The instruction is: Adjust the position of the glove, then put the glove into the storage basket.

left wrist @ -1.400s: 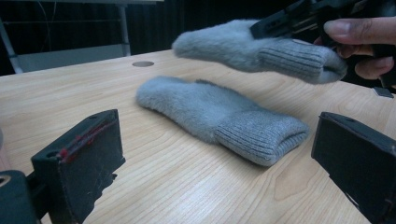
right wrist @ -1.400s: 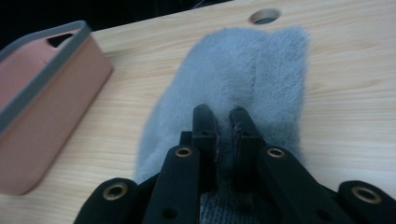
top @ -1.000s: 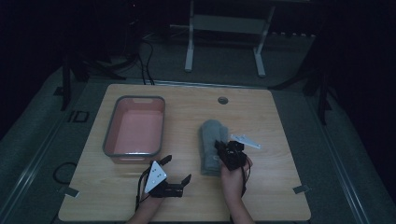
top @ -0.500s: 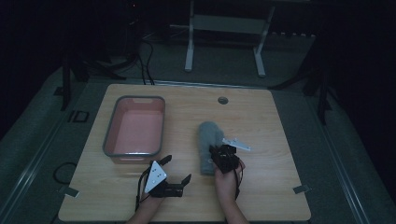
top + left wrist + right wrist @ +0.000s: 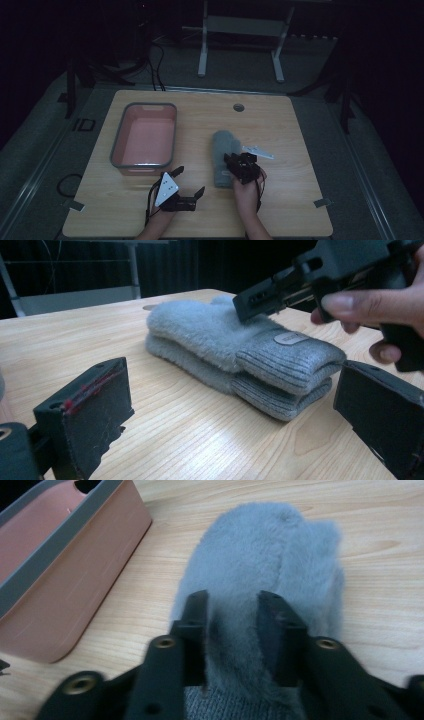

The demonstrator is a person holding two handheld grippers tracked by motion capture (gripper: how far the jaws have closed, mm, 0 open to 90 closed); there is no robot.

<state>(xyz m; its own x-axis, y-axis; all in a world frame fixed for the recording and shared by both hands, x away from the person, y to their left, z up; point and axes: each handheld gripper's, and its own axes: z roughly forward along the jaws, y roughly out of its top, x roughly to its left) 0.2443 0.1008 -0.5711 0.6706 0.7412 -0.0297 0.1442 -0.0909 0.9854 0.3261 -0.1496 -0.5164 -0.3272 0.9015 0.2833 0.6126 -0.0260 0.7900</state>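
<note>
Grey mittens (image 5: pixel 222 157) stacked right of the pink tray (image 5: pixel 144 141) on the tabletop (image 5: pixel 300 130), long axis running away from the person, directly beneath the nearer right hand-held gripper (image 5: pixel 232 610), jaws just opening astride the fleece; left hand-held gripper (image 5: pixel 189 181) spread, well apart.

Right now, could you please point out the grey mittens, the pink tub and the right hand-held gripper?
grey mittens (image 5: pixel 220 335): left gripper view, fluffy top.
pink tub (image 5: pixel 118 145): high view, left grey rim.
right hand-held gripper (image 5: pixel 232 605): right gripper view, between its fingertips.
</note>
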